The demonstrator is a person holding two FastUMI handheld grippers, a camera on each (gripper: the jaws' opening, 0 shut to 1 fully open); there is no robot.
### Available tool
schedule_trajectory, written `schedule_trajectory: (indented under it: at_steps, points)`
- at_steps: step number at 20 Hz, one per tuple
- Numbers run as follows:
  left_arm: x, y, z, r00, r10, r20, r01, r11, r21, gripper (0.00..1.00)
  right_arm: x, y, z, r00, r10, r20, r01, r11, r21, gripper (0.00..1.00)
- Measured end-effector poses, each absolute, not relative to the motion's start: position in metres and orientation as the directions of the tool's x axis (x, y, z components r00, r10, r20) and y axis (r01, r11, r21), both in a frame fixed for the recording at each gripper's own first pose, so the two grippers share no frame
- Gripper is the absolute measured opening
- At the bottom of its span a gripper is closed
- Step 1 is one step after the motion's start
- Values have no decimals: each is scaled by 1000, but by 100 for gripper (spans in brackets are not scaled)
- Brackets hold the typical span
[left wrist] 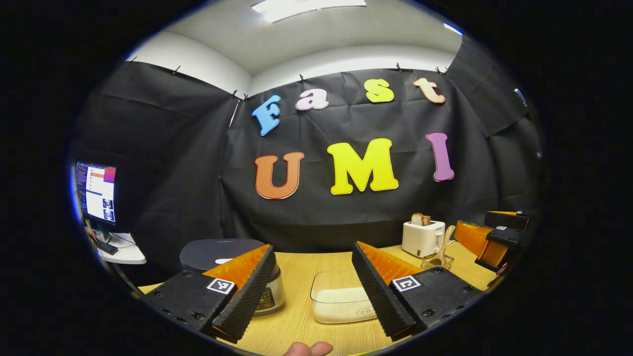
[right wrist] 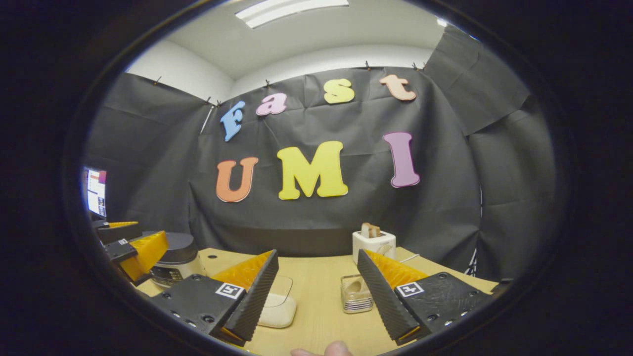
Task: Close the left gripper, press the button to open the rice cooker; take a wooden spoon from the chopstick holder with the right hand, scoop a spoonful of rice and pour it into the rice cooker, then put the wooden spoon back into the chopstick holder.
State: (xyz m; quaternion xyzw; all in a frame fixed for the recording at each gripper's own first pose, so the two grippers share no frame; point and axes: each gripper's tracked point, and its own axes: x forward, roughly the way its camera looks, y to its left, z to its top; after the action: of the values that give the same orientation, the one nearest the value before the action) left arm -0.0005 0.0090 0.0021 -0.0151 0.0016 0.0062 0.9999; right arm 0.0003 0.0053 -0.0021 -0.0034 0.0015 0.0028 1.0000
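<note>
Left gripper [left wrist: 316, 291] is held wide apart above the wooden table [left wrist: 296, 326], nothing clamped between its fingers. Rice cooker [left wrist: 225, 257], lid down, is seen just behind the left-hand finger, partly hidden by it. Clear rice container [left wrist: 339, 299] is seen between the two fingers, slightly ahead on the table, its right edge covered by the right-hand finger. Chopstick holder [left wrist: 437, 262] with wooden spoon [left wrist: 446, 240] standing in it is located past the right-hand finger, beside the toaster [left wrist: 422, 238]. A fingertip is glimpsed at the bottom edge.

Right gripper [right wrist: 319, 291] is likewise spread wide, empty. Chopstick holder [right wrist: 356, 294] is seen between its fingers, close to the right-hand one; spoon [right wrist: 355, 286] is seen through the clear wall. Rice container [right wrist: 279, 304] is partly covered by the left-hand finger. Toaster [right wrist: 374, 244] is placed behind the holder, bread poking out. Rice cooker [right wrist: 175, 259] is seen far left, with the left gripper [right wrist: 126, 247] hovering just in front of it, jaws apart. Monitor [left wrist: 96, 193] is seen at the far left.
</note>
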Motion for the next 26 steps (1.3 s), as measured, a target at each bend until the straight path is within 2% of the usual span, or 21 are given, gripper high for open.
schedule_trajectory:
  at_steps: [1, 2, 3, 9, 17, 23, 26]
  points:
    - [0, 10, 2, 1000, 15, -5, -15, 999, -32, 99, 1, 8, -3, 1000, 9, -7, -9, 1000, -8, 95]
    - [-1, 11, 2, 1000, 17, -7, -17, 999, -32, 99, 0, 9, -5, 1000, 13, -11, -13, 1000, -7, 100]
    - [-1, 11, 1, 1000, 19, -9, -19, 999, -32, 99, 0, 10, -6, 1000, 16, -14, -17, 1000, -5, 95]
    - [-1, 15, -2, 999, 40, -29, -41, 999, -35, 99, -1, 13, 3, 999, 33, 4, -33, 999, -27, 96]
    - [3, 54, -4, 980, 197, -32, -198, 980, -34, 99, 8, 8, -15, 995, 93, -46, -94, 996, -14, 95]
    - [26, 128, 0, 941, 306, -148, -307, 952, 17, 99, 17, -4, -22, 988, 147, -49, -147, 989, 9, 95]
    - [41, 151, -5, 914, 312, -261, -317, 948, 24, 86, 24, -16, -24, 985, 164, -51, -163, 986, 20, 96]
